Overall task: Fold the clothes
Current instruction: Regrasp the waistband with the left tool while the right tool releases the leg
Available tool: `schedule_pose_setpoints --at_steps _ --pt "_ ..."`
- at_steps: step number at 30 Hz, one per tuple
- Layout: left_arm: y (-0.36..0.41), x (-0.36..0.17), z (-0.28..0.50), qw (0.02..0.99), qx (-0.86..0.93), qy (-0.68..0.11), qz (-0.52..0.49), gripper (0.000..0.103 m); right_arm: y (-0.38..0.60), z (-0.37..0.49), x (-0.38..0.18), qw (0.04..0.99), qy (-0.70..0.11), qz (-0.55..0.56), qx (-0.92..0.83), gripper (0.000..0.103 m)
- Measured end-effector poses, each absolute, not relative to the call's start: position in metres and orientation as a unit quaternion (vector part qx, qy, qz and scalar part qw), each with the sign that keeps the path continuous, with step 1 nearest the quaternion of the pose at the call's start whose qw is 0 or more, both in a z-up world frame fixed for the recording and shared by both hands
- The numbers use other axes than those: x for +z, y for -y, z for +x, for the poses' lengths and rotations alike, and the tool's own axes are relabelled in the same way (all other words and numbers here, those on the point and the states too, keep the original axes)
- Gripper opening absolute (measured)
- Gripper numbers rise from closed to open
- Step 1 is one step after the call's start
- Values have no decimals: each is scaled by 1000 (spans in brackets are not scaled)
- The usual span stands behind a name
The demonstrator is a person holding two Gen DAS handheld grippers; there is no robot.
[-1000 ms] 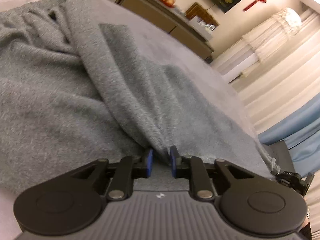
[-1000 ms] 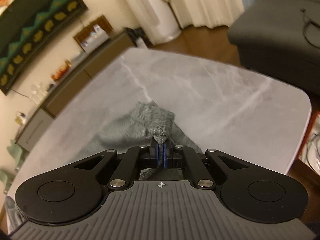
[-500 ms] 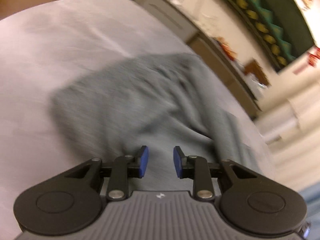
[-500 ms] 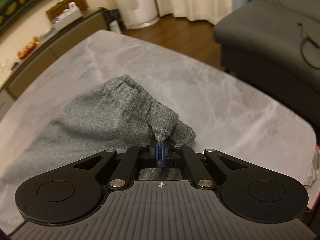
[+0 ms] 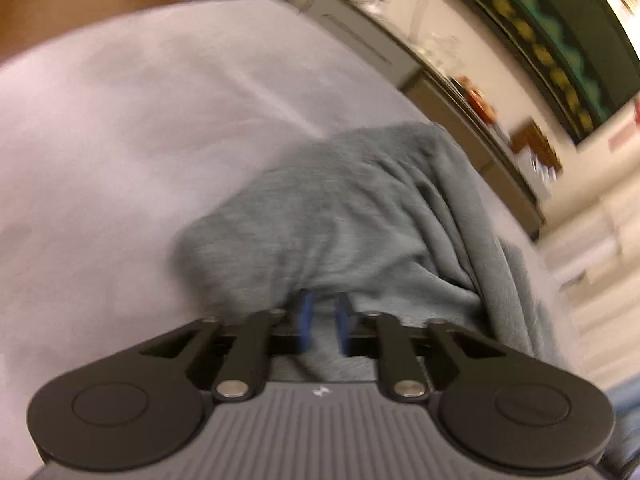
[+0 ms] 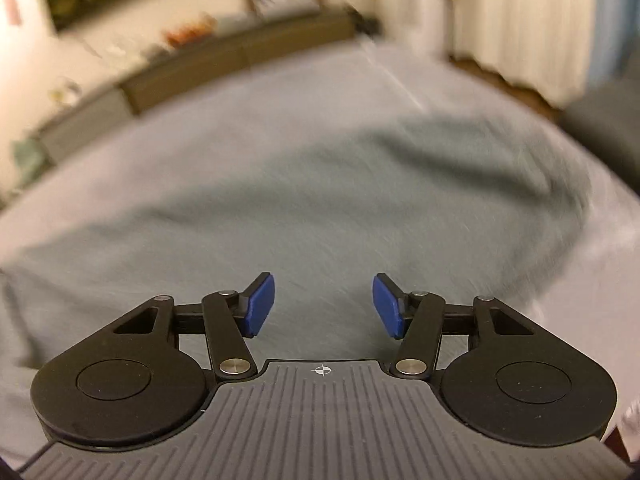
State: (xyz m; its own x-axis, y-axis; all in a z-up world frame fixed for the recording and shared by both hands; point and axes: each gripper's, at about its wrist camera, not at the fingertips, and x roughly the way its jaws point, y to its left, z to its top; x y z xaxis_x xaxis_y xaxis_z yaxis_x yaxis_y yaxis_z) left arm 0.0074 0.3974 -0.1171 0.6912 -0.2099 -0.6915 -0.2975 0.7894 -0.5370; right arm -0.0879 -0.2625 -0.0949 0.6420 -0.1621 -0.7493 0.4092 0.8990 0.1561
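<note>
Released half a second ago, the grey garment [image 6: 320,200] lies spread on the pale table [image 5: 120,120] — right gripper [image 6: 324,306] gapes wide, left gripper [image 5: 323,322] narrowed around a fold.

Matte black on both the left gripper [image 5: 323,322] and right gripper [image 6: 323,306]: ribbed grey housing, 2 round black discs, 2 silver pivot screws, blue pads [image 6: 259,305] on slim linkage arms, small white mark at centre.

Garment [image 5: 360,208]: grey-green, heathered. Table [image 5: 120,120]: pale grey. Pads [image 6: 260,304]: blue. Hanging [image 5: 560,32] at 1 o'clock: teal, yellow motifs.
</note>
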Motion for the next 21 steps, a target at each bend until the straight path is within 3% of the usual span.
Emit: schedule_pose_setpoints --at_steps 2,3,6,8,11,13,16,21 --pt "-401 -116 9 858 22 -388 -336 14 283 -93 -96 877 -395 171 -215 46" --pt "-404 -116 10 856 20 -386 -342 15 293 -96 -95 868 -395 176 -243 51" --pt "-410 -115 12 852 15 -379 -361 31 285 -97 -73 872 -370 186 -262 51" --pt "-414 -114 14 848 12 -375 -373 32 229 -77 -46 901 -359 157 -188 53" --pt "-420 -113 16 843 7 -368 -392 35 95 -39 -9 934 -350 78 -12 69" --pt "-424 -112 18 839 3 -363 -404 34 4 -20 7 932 -342 29 116 95" --pt "-436 -123 10 820 5 -363 -443 33 -115 24 0 902 -356 -24 245 98" --pt "-452 -123 -1 819 11 -349 -456 34 -240 112 -49 857 -413 -95 292 97"
